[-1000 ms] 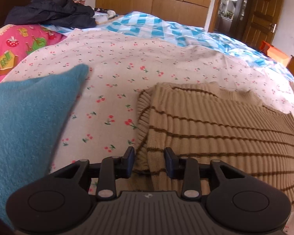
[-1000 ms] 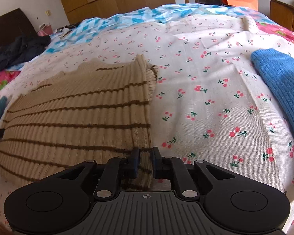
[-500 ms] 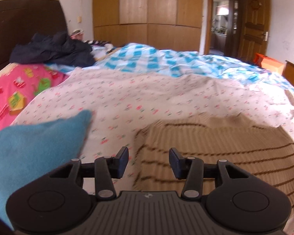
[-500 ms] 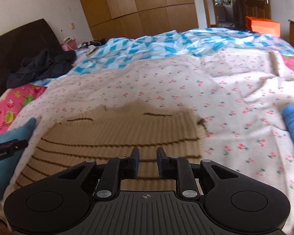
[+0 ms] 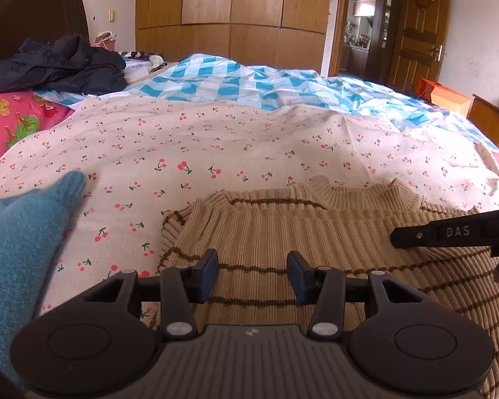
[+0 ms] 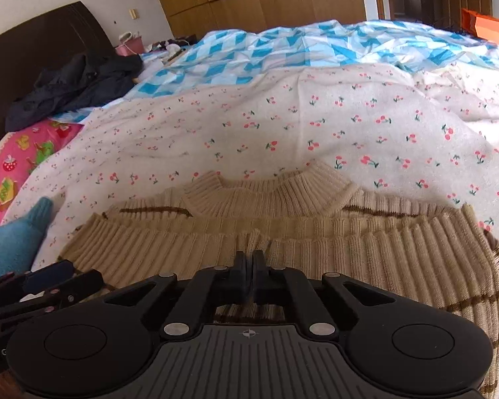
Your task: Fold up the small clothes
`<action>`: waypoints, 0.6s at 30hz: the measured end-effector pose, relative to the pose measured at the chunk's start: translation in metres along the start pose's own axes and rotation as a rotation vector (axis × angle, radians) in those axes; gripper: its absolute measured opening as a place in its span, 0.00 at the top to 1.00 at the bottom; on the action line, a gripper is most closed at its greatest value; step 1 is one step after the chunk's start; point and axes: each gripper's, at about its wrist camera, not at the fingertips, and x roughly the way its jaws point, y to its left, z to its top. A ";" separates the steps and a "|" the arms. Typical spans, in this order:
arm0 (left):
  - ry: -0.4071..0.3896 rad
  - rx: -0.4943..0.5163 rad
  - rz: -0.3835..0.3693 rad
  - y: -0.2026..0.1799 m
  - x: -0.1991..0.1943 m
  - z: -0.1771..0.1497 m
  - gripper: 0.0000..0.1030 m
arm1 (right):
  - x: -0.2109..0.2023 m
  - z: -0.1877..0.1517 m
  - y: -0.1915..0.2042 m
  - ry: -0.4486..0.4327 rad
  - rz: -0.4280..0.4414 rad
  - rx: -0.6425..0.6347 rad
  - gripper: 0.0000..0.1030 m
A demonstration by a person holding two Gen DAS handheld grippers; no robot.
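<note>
Lying on the cherry-print sheet (image 5: pixel 189 146), the beige striped sweater (image 5: pixel 282 232) is sitting folded over, its ribbed hem edge (image 6: pixel 349 242) resting just short of the collar (image 6: pixel 269 189). At far left, a teal knit garment (image 5: pixel 20 232) is waiting near the sweater, apart from it. Moving rightward, the left gripper (image 5: pixel 251 272) is hovering over the sweater's left portion with its jaws spread apart and nothing between them. Further right, the right gripper (image 6: pixel 249 274) is pinching a bunched ridge of the folded layer, jaws drawn tight on the knit. Judging from this, the hem-to-collar fold is being laid down. The next move probably calls for releasing the right pinch, smoothing the bunch flat, then regripping a side edge for the cross fold.
</note>
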 end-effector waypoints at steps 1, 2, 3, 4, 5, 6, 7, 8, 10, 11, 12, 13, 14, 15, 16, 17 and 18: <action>-0.012 -0.005 -0.001 0.000 -0.002 0.001 0.51 | -0.005 0.003 0.001 -0.023 0.006 0.001 0.97; -0.026 -0.009 -0.001 0.001 -0.004 0.003 0.51 | -0.010 0.008 0.001 -0.046 0.015 0.011 0.97; -0.045 -0.017 0.000 0.002 -0.007 0.005 0.51 | -0.015 0.013 0.001 -0.069 0.024 0.028 0.97; -0.061 -0.026 0.000 0.002 -0.010 0.007 0.51 | -0.017 0.018 0.001 -0.092 0.029 0.046 0.97; -0.077 -0.034 0.000 0.003 -0.013 0.009 0.51 | -0.017 0.023 0.001 -0.115 0.029 0.061 0.97; -0.089 -0.037 0.001 0.004 -0.014 0.010 0.51 | -0.015 0.027 0.000 -0.127 0.020 0.073 0.97; -0.090 -0.033 0.005 0.004 -0.014 0.010 0.51 | -0.009 0.029 -0.002 -0.123 0.011 0.087 0.97; -0.083 -0.026 0.016 0.004 -0.010 0.010 0.51 | 0.000 0.028 -0.005 -0.107 -0.004 0.103 0.97; -0.064 -0.009 0.045 0.006 -0.002 0.004 0.51 | 0.021 0.019 -0.008 -0.060 -0.039 0.097 0.97; -0.044 0.001 0.064 0.007 0.002 0.000 0.51 | 0.029 0.015 -0.008 -0.045 -0.053 0.084 0.97; -0.033 0.011 0.073 0.008 0.004 -0.005 0.51 | 0.033 0.010 -0.009 -0.038 -0.059 0.075 0.97; -0.030 0.031 0.081 0.009 0.004 -0.008 0.51 | 0.035 0.008 -0.008 -0.041 -0.059 0.071 0.97; -0.030 0.060 0.100 0.008 0.005 -0.011 0.51 | 0.034 0.007 -0.008 -0.044 -0.059 0.070 0.97; -0.029 0.080 0.114 0.007 0.006 -0.013 0.50 | 0.033 0.007 -0.009 -0.042 -0.058 0.073 0.97; -0.027 0.084 0.117 0.008 0.007 -0.015 0.49 | 0.034 0.008 -0.008 -0.034 -0.056 0.065 0.97; -0.023 0.072 0.114 0.009 0.009 -0.015 0.48 | 0.035 0.009 -0.008 -0.023 -0.056 0.047 0.96; -0.019 0.056 0.109 0.012 0.010 -0.016 0.47 | 0.034 0.011 -0.007 -0.016 -0.054 0.034 0.95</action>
